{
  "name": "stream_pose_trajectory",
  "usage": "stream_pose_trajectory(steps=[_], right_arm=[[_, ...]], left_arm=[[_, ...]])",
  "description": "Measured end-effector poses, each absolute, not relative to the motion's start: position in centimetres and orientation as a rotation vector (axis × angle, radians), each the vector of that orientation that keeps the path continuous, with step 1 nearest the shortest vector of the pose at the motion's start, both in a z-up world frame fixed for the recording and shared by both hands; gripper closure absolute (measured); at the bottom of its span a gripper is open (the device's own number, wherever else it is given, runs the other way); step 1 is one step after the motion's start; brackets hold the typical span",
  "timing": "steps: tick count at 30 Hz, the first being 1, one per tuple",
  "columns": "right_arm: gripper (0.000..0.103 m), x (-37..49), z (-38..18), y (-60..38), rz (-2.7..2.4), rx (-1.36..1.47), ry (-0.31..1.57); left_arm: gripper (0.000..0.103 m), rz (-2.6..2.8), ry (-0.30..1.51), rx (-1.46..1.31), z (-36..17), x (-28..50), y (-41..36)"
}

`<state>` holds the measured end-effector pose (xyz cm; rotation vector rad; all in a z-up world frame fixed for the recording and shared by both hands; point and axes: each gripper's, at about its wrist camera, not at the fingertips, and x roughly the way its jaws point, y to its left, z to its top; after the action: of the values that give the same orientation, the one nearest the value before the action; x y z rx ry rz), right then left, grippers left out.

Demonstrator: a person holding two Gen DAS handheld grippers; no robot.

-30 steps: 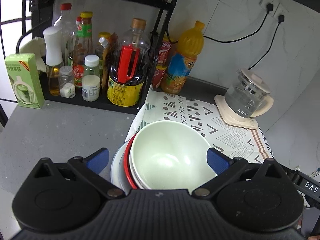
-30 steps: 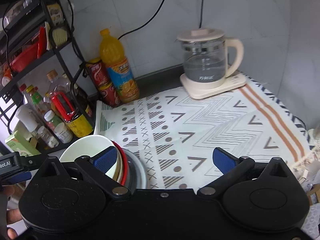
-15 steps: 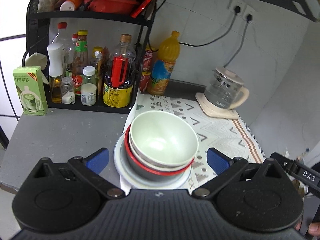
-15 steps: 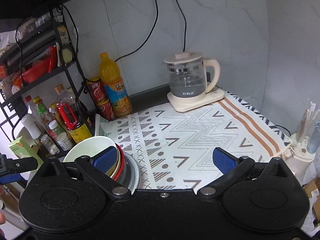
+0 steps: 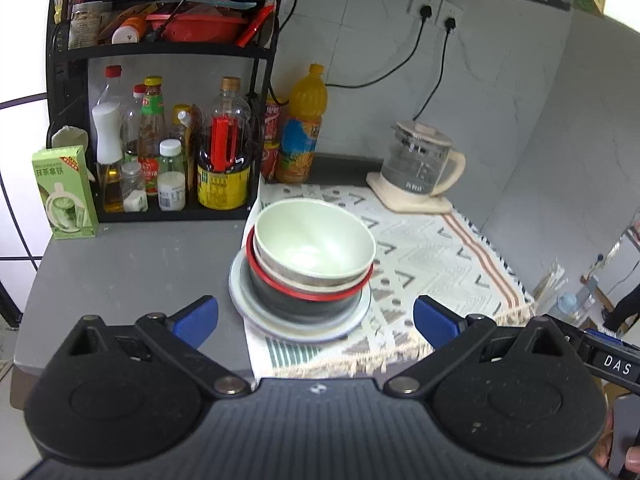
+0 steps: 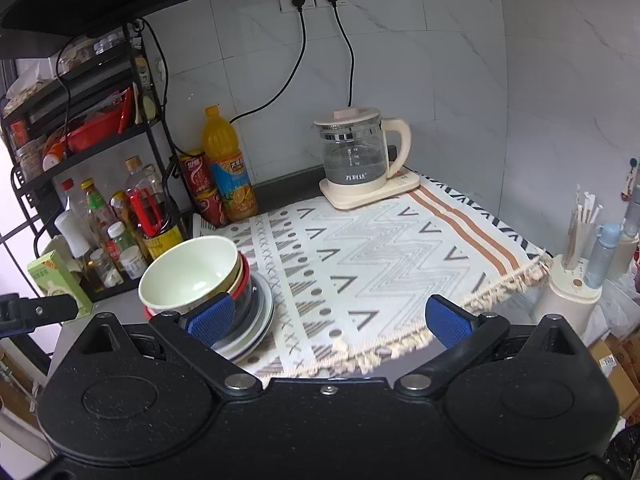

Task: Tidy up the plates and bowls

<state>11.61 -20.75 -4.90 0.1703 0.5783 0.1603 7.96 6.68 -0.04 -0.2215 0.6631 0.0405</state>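
A stack of bowls stands on a pale plate (image 5: 256, 308) at the left edge of a patterned cloth (image 5: 432, 256). A pale green bowl (image 5: 316, 240) is on top, then a beige bowl, then a red-rimmed dark bowl (image 5: 304, 296). The stack also shows in the right wrist view, with the green bowl (image 6: 192, 272) and the plate (image 6: 262, 316). My left gripper (image 5: 316, 320) is open and empty, just in front of the stack. My right gripper (image 6: 328, 320) is open and empty, to the right of the stack, above the cloth's front fringe.
A black rack (image 5: 172, 120) with several bottles stands behind the stack. A green carton (image 5: 64, 192), an orange drink bottle (image 5: 304, 128) and a glass kettle (image 5: 420, 164) stand around it. A utensil holder (image 6: 576, 280) is at the right. Grey counter (image 5: 132, 264) lies left of the cloth.
Both grippers have pulled back and up from the stack, so it looks smaller and further away. The stack itself has stayed in place.
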Motion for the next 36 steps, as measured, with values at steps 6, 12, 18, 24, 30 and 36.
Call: stream_pose_trajectory(steps=[6,12,18,24,30,36], right_arm=[[0.000,8.7,-5.3,-20.3,0.149,0.153,0.586],[0.000,7.0,-5.7,-20.0,0.158,0.130,0.593],[0.000,5.3,-5.4,-19.6,0.183,0.114,0.587],[0.000,3.8,-5.0,-19.8,0.190,0.124,0.588],[0.000,3.0,-4.8,-19.9,0.207,0.152,0.589],[0.000,2.8,-4.7,-19.7,0.216,0.148,0.588]], left_arm=[[0.000,0.051,0.672,-0.192,-1.2,5.7,6.7],[0.000,0.067,0.678,-0.185,-1.3,3.5,7.1],[0.000,0.077,0.675,-0.177,-0.4,1.8,7.7],[0.000,0.068,0.668,-0.152,-0.2,0.7,7.9],[0.000,0.057,0.667,-0.142,-0.2,0.3,8.1],[0.000,0.037,0.668,-0.129,-0.2,0.2,8.2]])
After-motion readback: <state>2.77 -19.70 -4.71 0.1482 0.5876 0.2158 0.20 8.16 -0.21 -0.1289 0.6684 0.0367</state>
